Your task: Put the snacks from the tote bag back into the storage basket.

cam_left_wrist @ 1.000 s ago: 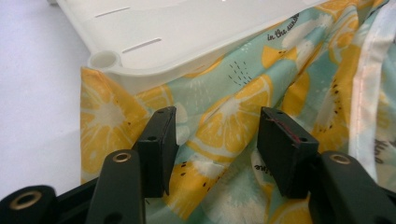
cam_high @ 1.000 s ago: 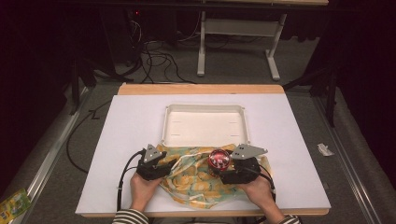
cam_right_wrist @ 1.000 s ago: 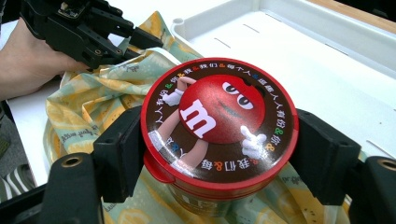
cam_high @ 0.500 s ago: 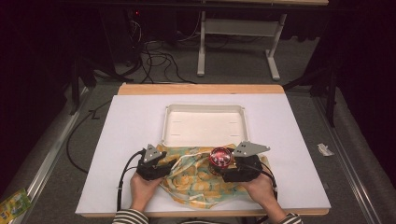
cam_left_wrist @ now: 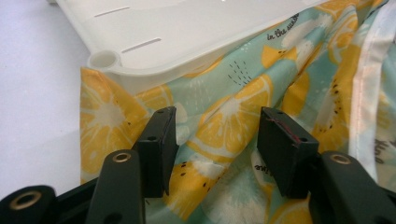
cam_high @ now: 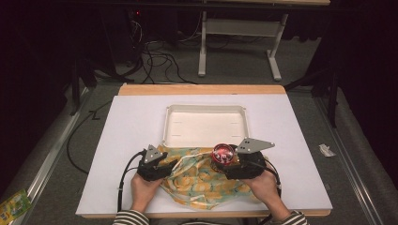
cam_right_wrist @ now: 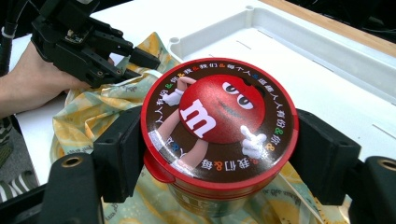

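Red candy tin (cam_right_wrist: 219, 135): clamped in right tongs (cam_right_wrist: 219, 154), above fruit-print cloth (cam_high: 202, 176). Left tongs (cam_left_wrist: 217, 140): wide apart over cloth, beside white tray (cam_high: 205, 112).

White tray (cam_high: 205, 125) blocks straight ahead, patterned cloth (cam_high: 202, 176) underfoot, bare tabletop (cam_high: 131, 122) open either side

One red tin (cam_high: 223, 153), one fruit-print cloth (cam_high: 199, 176) and one white tray (cam_high: 205, 125) are on the table. Two grippers.
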Motion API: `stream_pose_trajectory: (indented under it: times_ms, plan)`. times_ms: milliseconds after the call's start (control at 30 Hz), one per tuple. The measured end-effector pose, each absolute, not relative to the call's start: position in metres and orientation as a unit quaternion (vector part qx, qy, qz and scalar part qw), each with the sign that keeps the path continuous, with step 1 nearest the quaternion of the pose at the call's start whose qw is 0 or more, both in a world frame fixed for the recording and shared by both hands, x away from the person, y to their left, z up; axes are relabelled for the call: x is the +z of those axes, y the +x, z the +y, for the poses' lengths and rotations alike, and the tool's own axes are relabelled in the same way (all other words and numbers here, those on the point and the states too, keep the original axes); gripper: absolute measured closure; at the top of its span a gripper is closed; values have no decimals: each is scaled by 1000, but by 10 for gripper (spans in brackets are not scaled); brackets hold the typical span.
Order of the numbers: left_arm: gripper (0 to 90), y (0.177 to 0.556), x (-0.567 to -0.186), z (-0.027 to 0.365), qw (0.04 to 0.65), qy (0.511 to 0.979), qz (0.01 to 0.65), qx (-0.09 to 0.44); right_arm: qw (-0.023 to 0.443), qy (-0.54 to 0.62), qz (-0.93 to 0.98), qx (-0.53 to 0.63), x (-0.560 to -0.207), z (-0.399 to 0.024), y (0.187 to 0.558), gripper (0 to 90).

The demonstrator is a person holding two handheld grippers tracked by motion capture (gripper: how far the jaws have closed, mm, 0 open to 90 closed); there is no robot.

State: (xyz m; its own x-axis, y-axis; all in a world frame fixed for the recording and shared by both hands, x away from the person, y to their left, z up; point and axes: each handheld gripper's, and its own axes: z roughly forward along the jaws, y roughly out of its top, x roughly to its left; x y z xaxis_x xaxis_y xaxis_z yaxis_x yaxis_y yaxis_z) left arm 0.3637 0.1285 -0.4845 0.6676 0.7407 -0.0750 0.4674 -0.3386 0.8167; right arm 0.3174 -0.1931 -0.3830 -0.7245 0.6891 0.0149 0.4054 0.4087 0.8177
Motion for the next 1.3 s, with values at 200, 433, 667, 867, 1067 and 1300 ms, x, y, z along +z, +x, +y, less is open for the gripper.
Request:
stream_pose_trajectory:
  times_ms: [200, 433, 667, 867, 1067, 1300]
  plan:
    - [477, 363, -484, 129, 436, 803, 376, 157, 162, 336, 820, 434, -379, -194, 321, 262]
    - [477, 364, -484, 129, 436, 803, 376, 156, 164, 335, 820, 435, -372, -195, 326, 262]
    - [477, 363, -484, 129, 436, 802, 376, 157, 167, 336, 816, 440, -365, -198, 332, 262]
    - [477, 363, -484, 129, 436, 802, 376, 157, 169, 340, 814, 440, -360, -200, 336, 262]
    - [476, 363, -484, 129, 437, 802, 376, 157, 169, 343, 813, 439, -357, -202, 344, 262]
    - [476, 363, -484, 129, 438, 802, 375, 157, 172, 350, 812, 435, -354, -203, 354, 262]
